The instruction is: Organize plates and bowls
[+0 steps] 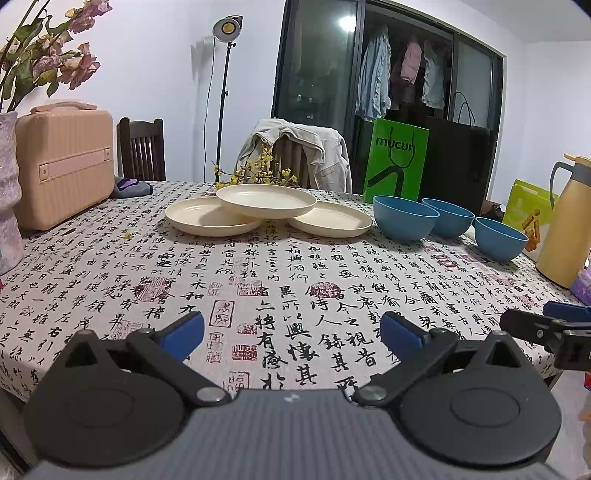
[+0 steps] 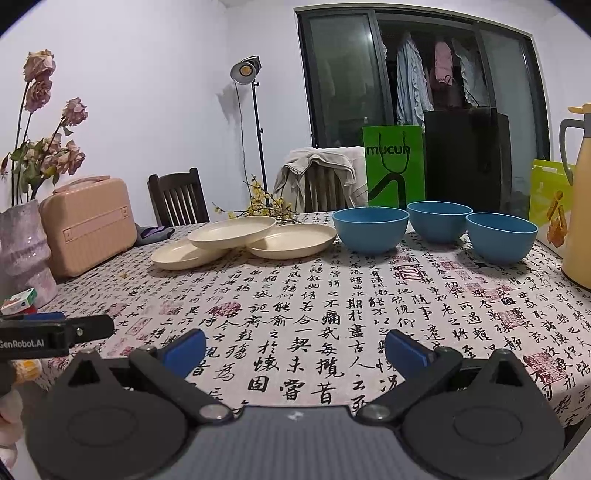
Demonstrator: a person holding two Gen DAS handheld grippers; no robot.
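I hold my left gripper (image 1: 291,328) with fingers spread wide and empty over the near tablecloth (image 1: 280,266). Left of the green bag (image 1: 395,166), well beyond the fingertips, three cream plates (image 1: 266,201) overlap. Before the bag stand three blue bowls (image 2: 436,230). My right gripper (image 2: 295,347) is likewise spread, empty, far short of them.

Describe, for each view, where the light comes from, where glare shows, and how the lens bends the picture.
Left wrist view: the lamp on its stand shines toward the camera, a bright spot glares on the glass door, and the plates cast soft shadows toward us. Right wrist view: the lamp glows again, the door frame bows, and the corners go dark.
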